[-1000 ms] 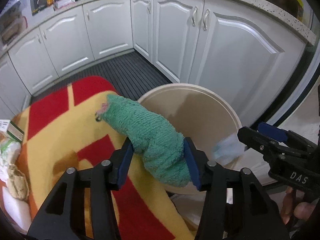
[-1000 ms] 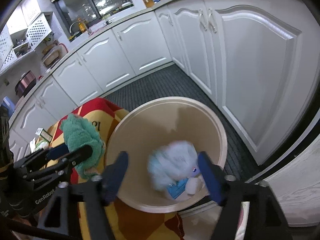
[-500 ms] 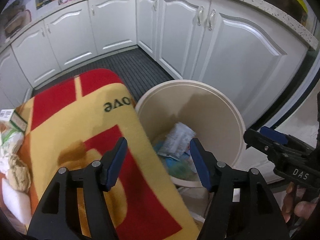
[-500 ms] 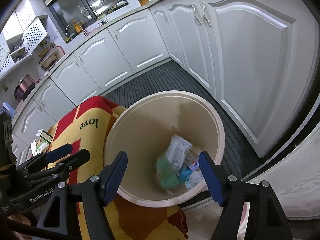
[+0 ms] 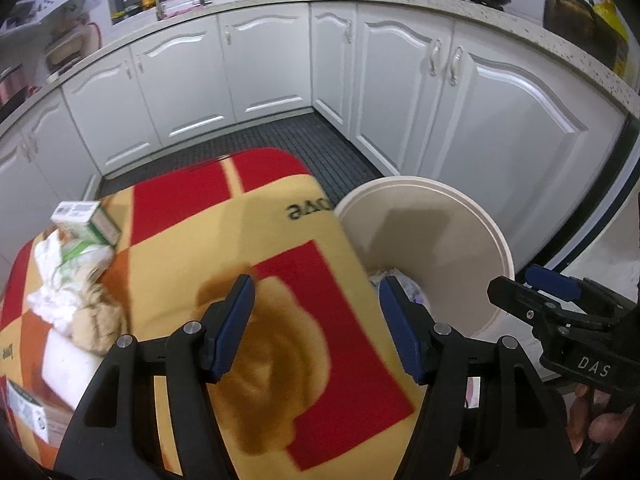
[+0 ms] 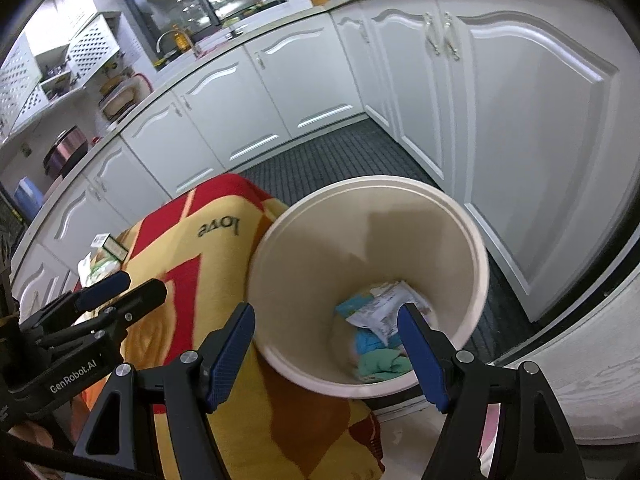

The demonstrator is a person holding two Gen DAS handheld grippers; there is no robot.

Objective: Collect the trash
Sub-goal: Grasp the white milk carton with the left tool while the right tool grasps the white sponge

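A beige round bin (image 6: 372, 182) stands on the floor beside the red and yellow blanket (image 6: 208, 264). At its bottom lie a green cloth (image 6: 380, 364), a white wrapper (image 6: 380, 308) and a blue scrap (image 6: 366, 340). My right gripper (image 6: 326, 312) hangs open over the bin's near rim, nothing between its fingers. My left gripper (image 5: 315, 284) is open and empty above the blanket (image 5: 280, 248), left of the bin (image 5: 424, 216). More trash lies at the blanket's left: a small carton (image 5: 86, 220) and crumpled white and brown paper (image 5: 72, 292). Each gripper shows in the other's view: left gripper (image 6: 120, 292), right gripper (image 5: 516, 278).
White cabinet doors (image 5: 512, 128) curve round the back and right, close behind the bin. A dark ribbed floor mat (image 5: 304, 140) lies between them and the blanket. Another carton (image 5: 28, 408) sits at the blanket's lower left. A hand (image 5: 596, 428) grips the right tool.
The left gripper let go of the green cloth, which now lies in the bin, and drew back left over the blanket. The white wrapper has settled in the bin. The right gripper shifted slightly.
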